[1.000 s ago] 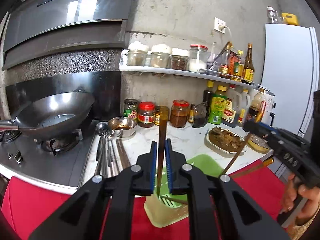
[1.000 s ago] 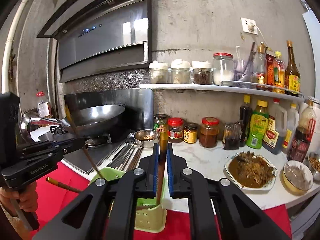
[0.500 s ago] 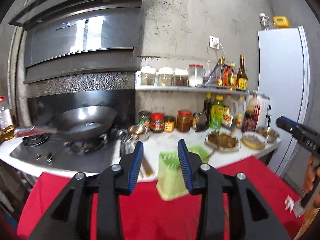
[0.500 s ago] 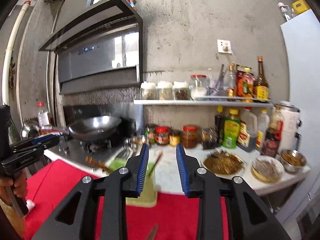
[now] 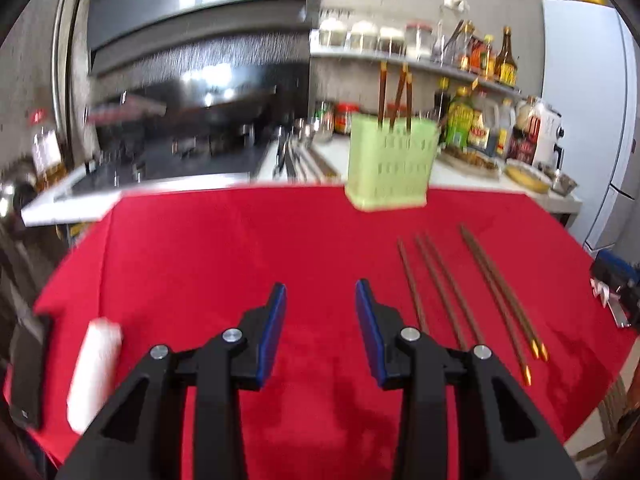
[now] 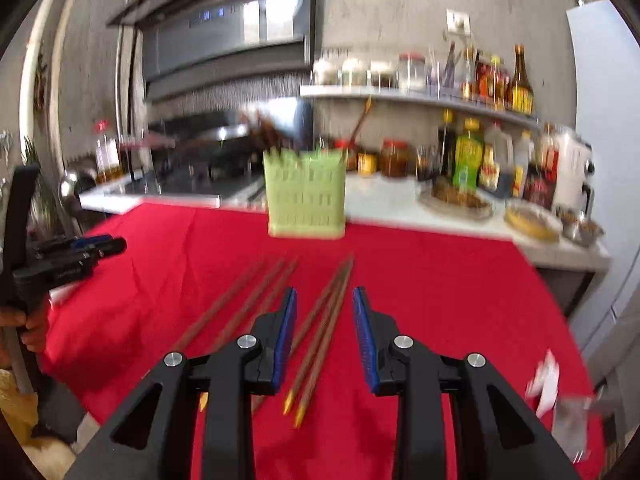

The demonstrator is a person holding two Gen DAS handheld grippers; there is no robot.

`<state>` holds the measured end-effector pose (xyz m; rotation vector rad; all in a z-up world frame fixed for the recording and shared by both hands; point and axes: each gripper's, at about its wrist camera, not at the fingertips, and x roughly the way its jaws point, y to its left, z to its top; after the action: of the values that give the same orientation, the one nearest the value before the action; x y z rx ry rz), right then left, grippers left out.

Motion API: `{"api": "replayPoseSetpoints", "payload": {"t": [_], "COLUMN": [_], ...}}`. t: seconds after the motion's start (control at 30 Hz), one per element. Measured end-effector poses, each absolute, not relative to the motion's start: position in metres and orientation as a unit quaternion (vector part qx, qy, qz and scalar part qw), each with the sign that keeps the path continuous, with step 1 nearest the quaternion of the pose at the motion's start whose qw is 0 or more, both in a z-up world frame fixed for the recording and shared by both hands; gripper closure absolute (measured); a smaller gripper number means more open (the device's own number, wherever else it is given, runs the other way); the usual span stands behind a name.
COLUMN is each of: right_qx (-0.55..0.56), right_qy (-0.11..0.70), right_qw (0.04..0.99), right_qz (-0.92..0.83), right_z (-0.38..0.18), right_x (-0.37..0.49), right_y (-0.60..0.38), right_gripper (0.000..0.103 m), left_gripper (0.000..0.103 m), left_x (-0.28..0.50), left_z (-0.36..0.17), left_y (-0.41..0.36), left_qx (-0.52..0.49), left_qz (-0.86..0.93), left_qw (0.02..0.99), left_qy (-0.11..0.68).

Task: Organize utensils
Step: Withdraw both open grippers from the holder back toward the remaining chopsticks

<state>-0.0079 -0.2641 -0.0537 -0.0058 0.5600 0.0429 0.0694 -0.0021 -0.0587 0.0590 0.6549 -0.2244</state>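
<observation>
Standing in a green holder (image 5: 387,168) at the far edge of a red cloth (image 5: 240,260), three chopsticks (image 5: 396,94) mark the part of the sorting already done; the holder sits where the cloth meets the white counter (image 6: 384,204), with jars and bottles behind it. Five more chopsticks (image 5: 452,296) lie loose on the cloth between holder and camera, gold tips toward the near edge, so by this count the job looks under half finished. The left gripper (image 5: 320,320) hangs over bare cloth to the left of that row, jaws partly apart and holding nothing. The right gripper (image 6: 325,336) hovers with its jaws partly apart too, also holding nothing; in its own view the rightmost pair (image 6: 320,332) of chopsticks runs up between the blue pads without touching them, which suggests that pair is next to go. A white roll (image 5: 94,372) and a dark flat object (image 5: 28,372) rest near the cloth's left corner; neither seems part of the sorting.
</observation>
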Motion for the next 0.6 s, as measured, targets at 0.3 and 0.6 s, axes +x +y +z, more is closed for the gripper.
{"api": "replayPoseSetpoints", "payload": {"t": [0.3,0.6], "right_qx": [0.014,0.045], "right_qy": [0.359,0.394], "right_qw": [0.933,0.918], "right_qz": [0.009,0.006], "right_z": [-0.103,-0.115], "right_x": [0.000,0.023], "right_y": [-0.253,-0.254], "right_gripper": [0.085,0.092], "left_gripper": [0.068,0.068], "left_x": [0.062,0.064], "left_z": [-0.098,-0.101], "left_y": [-0.017,-0.020], "left_qx": [0.030,0.030], "left_qz": [-0.108,-0.125], "left_qw": [0.912,0.908], "left_qy": [0.394,0.398]}}
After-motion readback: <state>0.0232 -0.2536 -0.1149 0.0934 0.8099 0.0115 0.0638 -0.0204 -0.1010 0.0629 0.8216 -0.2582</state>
